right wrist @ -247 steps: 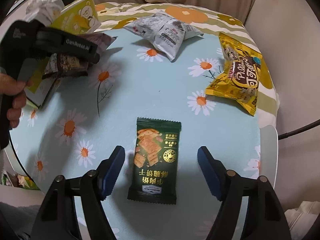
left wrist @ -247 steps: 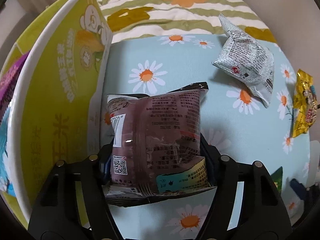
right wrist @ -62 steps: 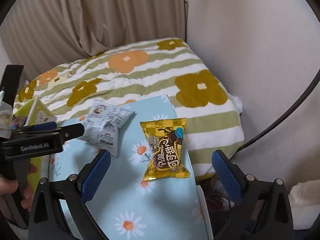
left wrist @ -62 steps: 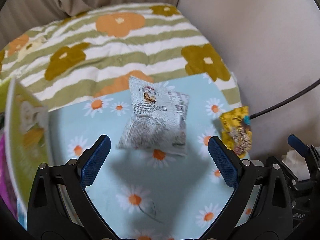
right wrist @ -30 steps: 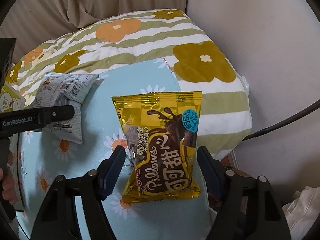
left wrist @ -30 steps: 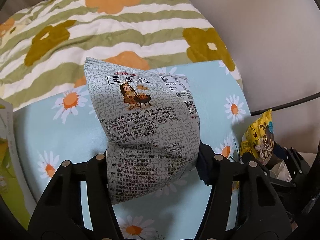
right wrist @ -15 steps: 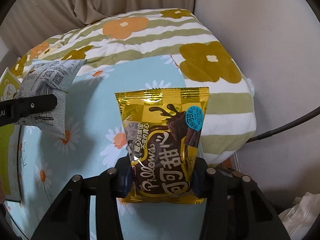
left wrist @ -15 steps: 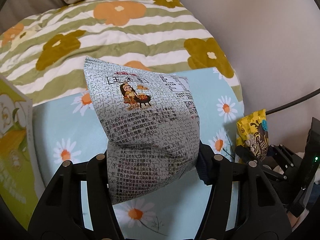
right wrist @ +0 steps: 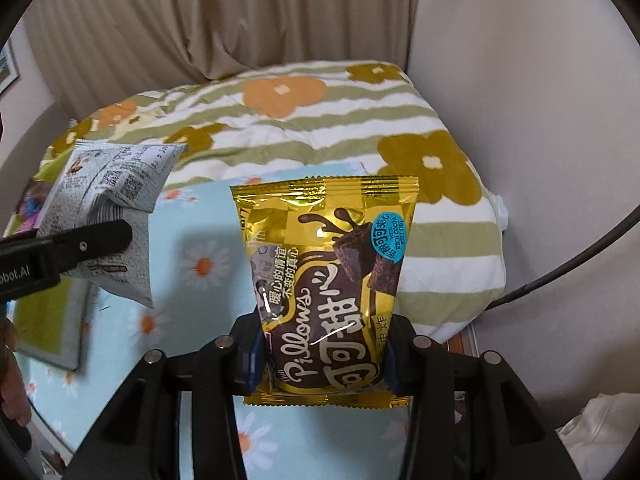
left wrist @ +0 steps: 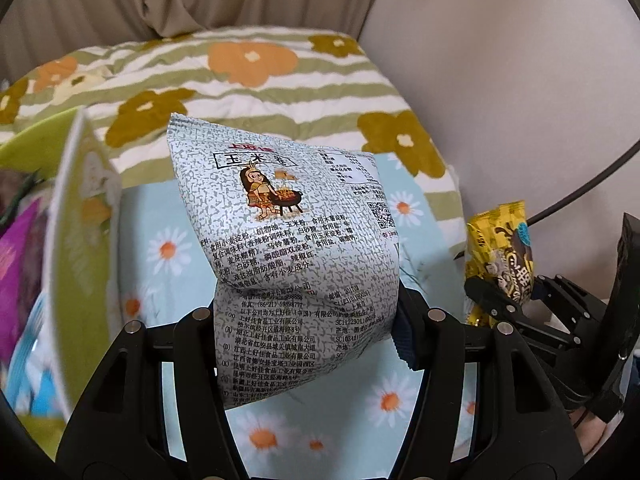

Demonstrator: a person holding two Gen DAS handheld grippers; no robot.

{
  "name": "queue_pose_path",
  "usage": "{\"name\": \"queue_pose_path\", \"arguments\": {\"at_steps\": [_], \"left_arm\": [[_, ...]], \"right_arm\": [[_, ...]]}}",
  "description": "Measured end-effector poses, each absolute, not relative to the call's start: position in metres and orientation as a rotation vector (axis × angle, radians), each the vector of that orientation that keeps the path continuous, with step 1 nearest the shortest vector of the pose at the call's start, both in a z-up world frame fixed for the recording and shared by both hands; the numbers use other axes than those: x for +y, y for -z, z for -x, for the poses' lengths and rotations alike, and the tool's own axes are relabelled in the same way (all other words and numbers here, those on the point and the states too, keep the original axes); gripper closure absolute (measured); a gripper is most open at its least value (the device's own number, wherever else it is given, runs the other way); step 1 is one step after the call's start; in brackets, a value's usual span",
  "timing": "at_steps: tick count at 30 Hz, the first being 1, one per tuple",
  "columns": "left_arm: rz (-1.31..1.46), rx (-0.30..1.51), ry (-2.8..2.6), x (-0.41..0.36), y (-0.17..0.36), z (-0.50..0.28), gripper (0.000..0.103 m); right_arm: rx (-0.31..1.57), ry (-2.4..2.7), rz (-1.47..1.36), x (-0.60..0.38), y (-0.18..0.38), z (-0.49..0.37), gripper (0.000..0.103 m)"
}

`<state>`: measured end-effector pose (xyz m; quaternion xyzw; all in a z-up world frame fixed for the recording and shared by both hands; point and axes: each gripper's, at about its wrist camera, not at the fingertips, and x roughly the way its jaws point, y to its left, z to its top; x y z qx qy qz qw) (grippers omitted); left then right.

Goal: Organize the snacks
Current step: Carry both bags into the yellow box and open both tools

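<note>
My left gripper (left wrist: 306, 332) is shut on a silver speckled snack bag (left wrist: 288, 248) and holds it above the daisy-print table (left wrist: 404, 412). The same bag shows in the right wrist view (right wrist: 108, 216), clamped by the left gripper's black finger. My right gripper (right wrist: 322, 354) is shut on a yellow Pillows chocolate snack bag (right wrist: 324, 276), lifted off the table. That yellow bag also shows at the right edge of the left wrist view (left wrist: 500, 256).
A green and white carton box (left wrist: 76, 248) stands open at the table's left with purple packets (left wrist: 18, 276) inside. A flowered striped quilt (right wrist: 304, 120) lies behind the table. A black cable (right wrist: 568, 268) hangs along the wall at right.
Both grippers have risen from the table with their bags. The left one has swung left, bringing the carton box into its view. The right gripper closed fully on the yellow bag.
</note>
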<state>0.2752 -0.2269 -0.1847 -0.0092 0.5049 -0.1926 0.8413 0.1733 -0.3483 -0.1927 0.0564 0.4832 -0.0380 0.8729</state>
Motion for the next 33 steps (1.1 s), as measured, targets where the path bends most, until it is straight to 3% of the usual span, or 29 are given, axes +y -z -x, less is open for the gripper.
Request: {"name": "queue_pose_path", "arguments": {"at_steps": [17,33], "left_arm": [[0.15,0.879,0.23,-0.12,0.07,-0.143,0.047],[0.206,0.819,0.104,0.033,0.035,-0.172,0.047]], "right_arm": [[0.795,-0.256,-0.051,-0.247,0.08,-0.12,0.061],[0.727,-0.381,-0.021,-0.122,0.036,-0.167,0.061]]}}
